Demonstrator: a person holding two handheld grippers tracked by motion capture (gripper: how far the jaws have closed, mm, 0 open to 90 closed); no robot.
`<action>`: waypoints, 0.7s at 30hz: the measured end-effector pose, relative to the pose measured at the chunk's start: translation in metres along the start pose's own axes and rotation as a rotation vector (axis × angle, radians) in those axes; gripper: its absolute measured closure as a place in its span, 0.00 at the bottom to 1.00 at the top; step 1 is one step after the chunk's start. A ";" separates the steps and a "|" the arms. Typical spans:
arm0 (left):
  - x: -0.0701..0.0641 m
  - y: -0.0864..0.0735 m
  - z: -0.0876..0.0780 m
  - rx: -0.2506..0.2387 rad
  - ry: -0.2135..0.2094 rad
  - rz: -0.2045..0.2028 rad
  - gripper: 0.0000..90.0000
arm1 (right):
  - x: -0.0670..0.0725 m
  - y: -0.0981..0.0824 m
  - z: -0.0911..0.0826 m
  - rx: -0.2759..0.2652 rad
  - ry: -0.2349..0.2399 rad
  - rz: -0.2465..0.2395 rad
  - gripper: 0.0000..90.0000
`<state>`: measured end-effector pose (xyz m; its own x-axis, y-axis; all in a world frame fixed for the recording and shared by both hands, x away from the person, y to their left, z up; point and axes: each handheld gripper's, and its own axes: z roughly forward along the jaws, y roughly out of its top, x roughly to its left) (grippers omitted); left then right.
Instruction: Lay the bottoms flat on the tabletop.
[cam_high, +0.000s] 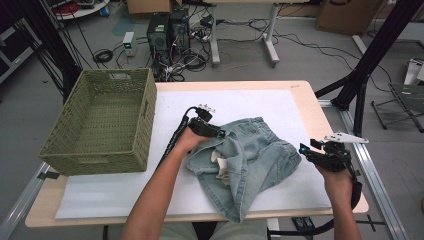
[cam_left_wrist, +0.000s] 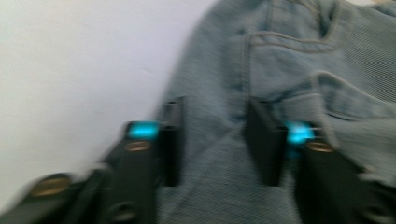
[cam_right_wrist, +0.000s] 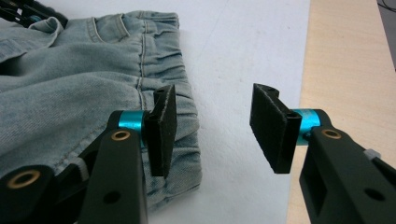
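Note:
A pair of light blue denim shorts (cam_high: 255, 150) lies crumpled on the white sheet (cam_high: 240, 100) in the middle of the table. My left gripper (cam_high: 220, 134) hovers at the shorts' left upper edge. In the left gripper view its jaws (cam_left_wrist: 215, 140) stand apart over the denim (cam_left_wrist: 280, 56), near a pocket seam, and the pads do not pinch the cloth. My right gripper (cam_high: 304, 149) is open at the shorts' right edge. In the right gripper view it (cam_right_wrist: 215, 128) hangs above the sheet, its left pad (cam_right_wrist: 163, 130) over the gathered waistband (cam_right_wrist: 163, 70).
A green woven basket (cam_high: 100, 160) stands empty on the table's left part. Bare wood of the table (cam_high: 310, 100) runs along the right of the sheet. Computer cases and cables lie on the floor behind. The left gripper's body (cam_right_wrist: 28, 11) shows at the far corner of the right gripper view.

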<state>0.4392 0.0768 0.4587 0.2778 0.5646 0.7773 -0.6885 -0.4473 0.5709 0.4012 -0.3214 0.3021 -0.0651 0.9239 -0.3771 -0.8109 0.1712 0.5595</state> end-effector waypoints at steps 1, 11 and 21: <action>-0.005 0.001 0.000 0.006 0.018 0.038 0.90 | 0.000 0.000 0.000 0.005 0.001 -0.001 0.58; 0.010 -0.010 -0.054 -0.123 0.218 -0.051 0.98 | 0.004 0.000 0.006 0.026 0.021 -0.009 0.57; 0.019 -0.025 -0.105 -0.172 0.254 -0.100 0.98 | 0.018 0.012 0.023 0.055 0.024 -0.042 0.57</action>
<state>0.3915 0.1712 0.4317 0.1891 0.7645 0.6163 -0.7750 -0.2692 0.5717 0.4041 -0.2943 0.3189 -0.0458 0.9070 -0.4186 -0.7798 0.2294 0.5825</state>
